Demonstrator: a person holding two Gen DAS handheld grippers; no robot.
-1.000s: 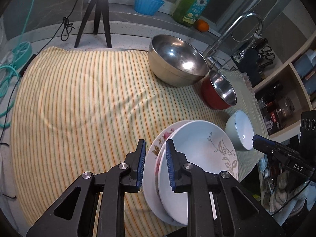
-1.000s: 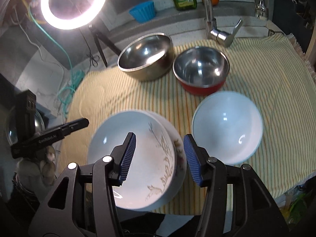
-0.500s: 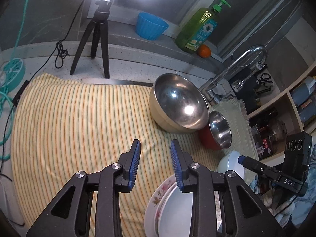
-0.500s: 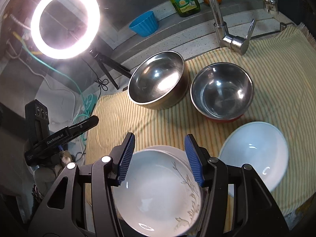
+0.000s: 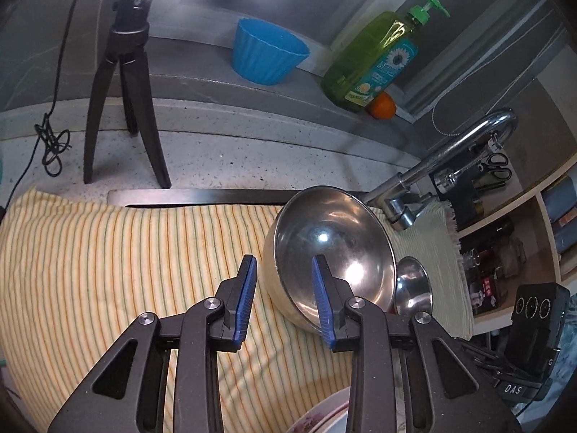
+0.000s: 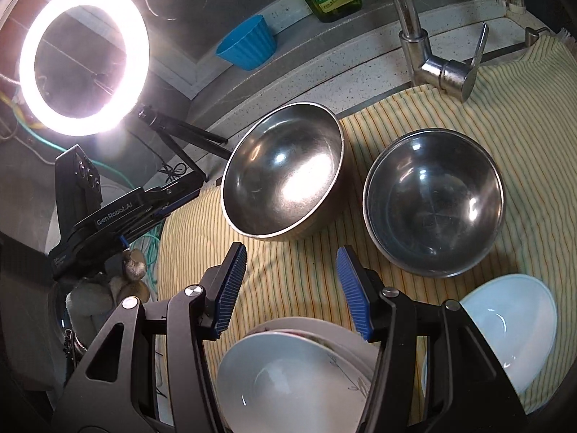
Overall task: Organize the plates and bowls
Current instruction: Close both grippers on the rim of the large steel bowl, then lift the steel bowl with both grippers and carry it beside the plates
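Note:
My left gripper (image 5: 283,301) is open and empty, held above the striped cloth (image 5: 108,270) just left of the large steel bowl (image 5: 335,249). My right gripper (image 6: 292,288) is open and empty above the stacked plates (image 6: 288,379), a white plate with a branch pattern on a floral one. The large steel bowl (image 6: 285,169) and the red-sided steel bowl (image 6: 432,198) stand beyond it. A pale blue bowl (image 6: 512,328) sits at the right. The red-sided bowl (image 5: 413,288) and a floral plate edge (image 5: 321,415) show in the left wrist view.
A tap (image 6: 432,61) rises at the back right. A blue cup (image 5: 267,52), a green soap bottle (image 5: 375,61) and an orange (image 5: 382,105) stand on the back ledge. A tripod (image 5: 122,90) with a ring light (image 6: 83,57) stands at the back left.
Both grippers have lifted and drawn back from the stacked plates, which now lie low in both views. The left jaws have opened wider. The plates stay on the cloth.

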